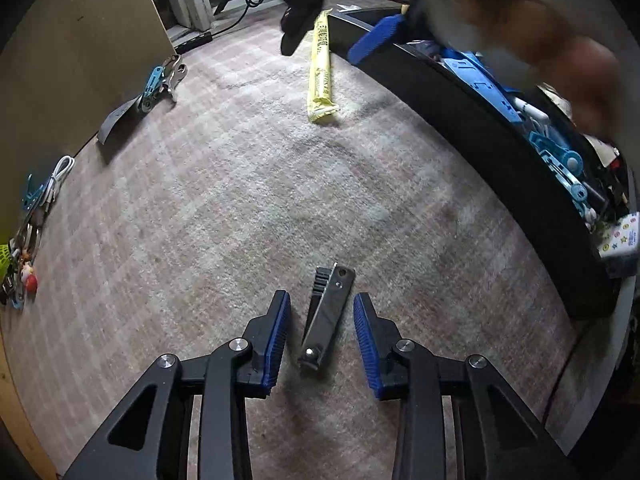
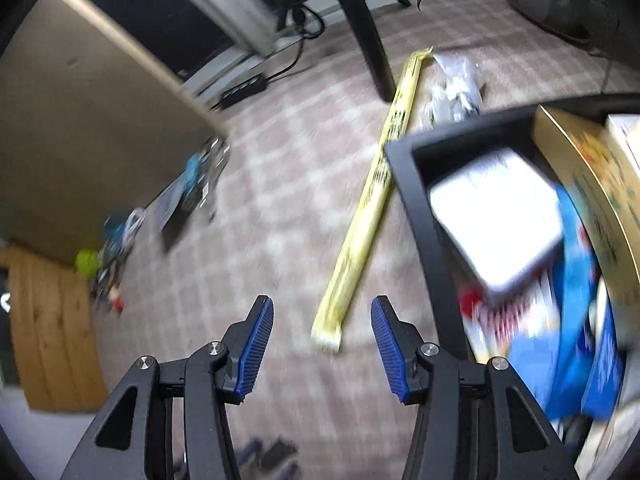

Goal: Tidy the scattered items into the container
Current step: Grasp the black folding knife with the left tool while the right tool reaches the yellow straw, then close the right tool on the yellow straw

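A: Left gripper (image 1: 322, 320)?
B: My jaws are apart, down at the carpet (image 1: 208, 208), straddling a black nail clipper (image 1: 326, 316). Clipper lies flat between the blue pads, gap on both sides, not pinched.
A: Right gripper (image 2: 322, 332)?
B: Jaws apart, nothing held. The near end of the yellow packet (image 2: 366, 216) lies on the carpet (image 2: 280, 208) in line with the gap, lower down, not gripped. View's blurred.
A: The container?
B: Black bin (image 1: 500, 168) to the right of my left jaws, well apart from the clipper, full of blue plastic parts (image 1: 556, 160) and other bits. In the right view its corner (image 2: 416, 184) is just right of the packet, holding a white box (image 2: 496, 216) and blue stuff.
A: What else is loose?
B: Far left by a brown board (image 1: 80, 64): a blue-handled tool (image 1: 160, 84) on a black strap, a white cable (image 1: 60, 176), a small clutter pile (image 1: 22, 264). Something blurred over the bin, top right, can't tell what.
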{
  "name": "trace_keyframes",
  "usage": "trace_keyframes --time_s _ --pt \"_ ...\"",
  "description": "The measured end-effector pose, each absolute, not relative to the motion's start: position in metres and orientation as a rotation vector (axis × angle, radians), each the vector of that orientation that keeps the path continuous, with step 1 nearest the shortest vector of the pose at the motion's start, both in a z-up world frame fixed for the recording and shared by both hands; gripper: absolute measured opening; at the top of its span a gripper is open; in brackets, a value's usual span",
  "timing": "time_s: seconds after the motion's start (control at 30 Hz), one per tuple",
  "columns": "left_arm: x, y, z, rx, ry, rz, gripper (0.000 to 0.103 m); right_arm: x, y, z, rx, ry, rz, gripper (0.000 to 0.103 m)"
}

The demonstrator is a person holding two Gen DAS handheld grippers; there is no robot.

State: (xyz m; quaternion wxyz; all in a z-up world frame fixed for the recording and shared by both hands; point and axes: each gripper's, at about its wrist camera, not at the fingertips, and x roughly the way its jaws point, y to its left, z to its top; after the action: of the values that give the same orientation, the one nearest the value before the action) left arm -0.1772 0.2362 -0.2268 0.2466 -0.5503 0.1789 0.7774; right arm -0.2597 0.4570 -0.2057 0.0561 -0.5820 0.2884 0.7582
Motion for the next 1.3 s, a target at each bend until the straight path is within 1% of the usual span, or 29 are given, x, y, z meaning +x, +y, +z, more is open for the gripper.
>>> trace_keyframes --time_s 0.07,0.17,0.23,0.37,0.53,0.6,0.63,0.7,0.8,0.9,1.0,1.03,1.07,1.2,1.3 --pt "-0.18 0.234 -0.227 -1.504 0.464 2.119 0.036 -0.275 0.457 -0.213 -1.775 0.851 2.279 0.047" --pt "-0.182 0.232 -0.227 -1.503 0.451 2.121 0.034 -0.293 0.453 -0.217 -1.767 0.743 2.258 0.047" --pt "-0.184 0.231 -0.227 -1.503 0.456 2.121 0.031 -0.305 0.449 -0.218 -1.77 0.667 2.246 0.047" --pt "-0.186 0.226 -0.227 -1.515 0.46 2.138 0.021 -0.319 0.44 -0.224 -1.8 0.573 2.225 0.047" --pt "-0.19 0.212 -0.227 -1.538 0.408 2.167 0.014 -0.325 0.428 -0.228 -1.81 0.46 2.222 0.047" --pt "-0.189 0.206 -0.227 -1.544 0.396 2.178 0.013 -0.322 0.425 -0.228 -1.798 0.425 2.24 0.041" --pt "-0.188 0.203 -0.226 -1.548 0.392 2.184 0.013 -0.32 0.424 -0.23 -1.817 0.45 2.25 0.024" --pt "-0.186 0.196 -0.226 -1.557 0.37 2.196 0.013 -0.314 0.424 -0.23 -1.821 0.489 2.267 0.023" --pt "-0.184 0.187 -0.225 -1.572 0.34 2.213 0.013 -0.303 0.418 -0.23 -1.834 0.472 2.309 0.022" --pt "-0.18 0.178 -0.225 -1.59 0.304 2.228 0.013 -0.287 0.413 -0.231 -1.874 0.533 2.339 0.021" --pt "-0.172 0.168 -0.226 -1.601 0.265 2.244 0.013 -0.266 0.406 -0.232 -1.921 0.556 2.377 0.018" --pt "-0.177 0.165 -0.228 -1.604 0.259 2.245 0.013 -0.258 0.403 -0.233 -1.937 0.546 2.393 0.013" --pt "-0.175 0.162 -0.228 -1.608 0.248 2.251 0.013 -0.25 0.399 -0.233 -1.954 0.539 2.402 0.011" --pt "-0.163 0.152 -0.228 -1.622 0.187 2.274 0.013 -0.211 0.384 -0.23 -2.0 0.532 2.451 0.01" --pt "-0.157 0.148 -0.228 -1.635 0.147 2.29 0.013 -0.194 0.385 -0.235 -2.034 0.563 2.47 0.01"
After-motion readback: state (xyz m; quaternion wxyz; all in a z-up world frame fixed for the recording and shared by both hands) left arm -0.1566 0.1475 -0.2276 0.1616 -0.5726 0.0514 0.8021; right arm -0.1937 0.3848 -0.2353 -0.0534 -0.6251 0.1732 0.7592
